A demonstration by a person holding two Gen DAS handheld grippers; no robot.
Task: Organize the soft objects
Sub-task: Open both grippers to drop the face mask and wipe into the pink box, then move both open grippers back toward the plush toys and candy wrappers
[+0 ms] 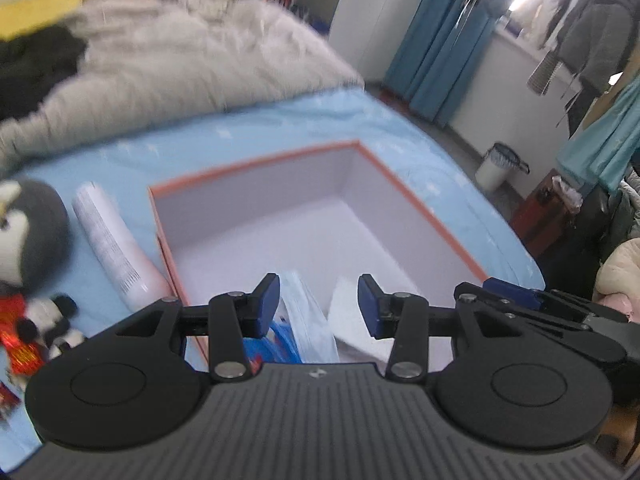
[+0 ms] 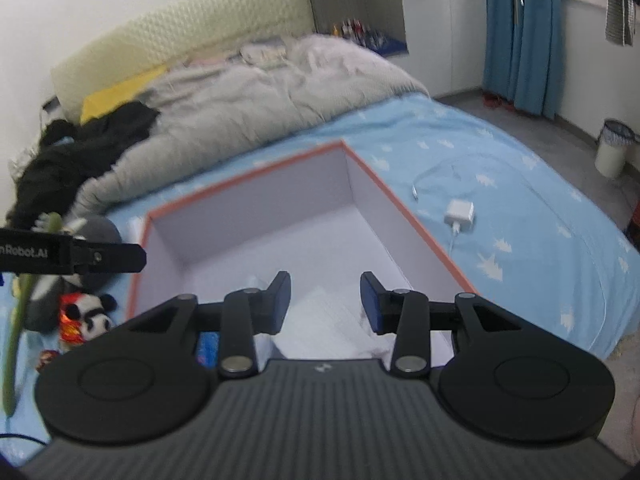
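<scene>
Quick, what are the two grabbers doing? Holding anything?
Left gripper: open, holding nothing, above the box.
Right gripper: open, holding nothing, above the same box.

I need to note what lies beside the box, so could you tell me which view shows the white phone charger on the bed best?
The right wrist view: the white charger lies in plain sight on the blue sheet, right of the orange-rimmed box, its cable looping away. In the left wrist view that patch of sheet is blurred and the charger cannot be made out.
</scene>
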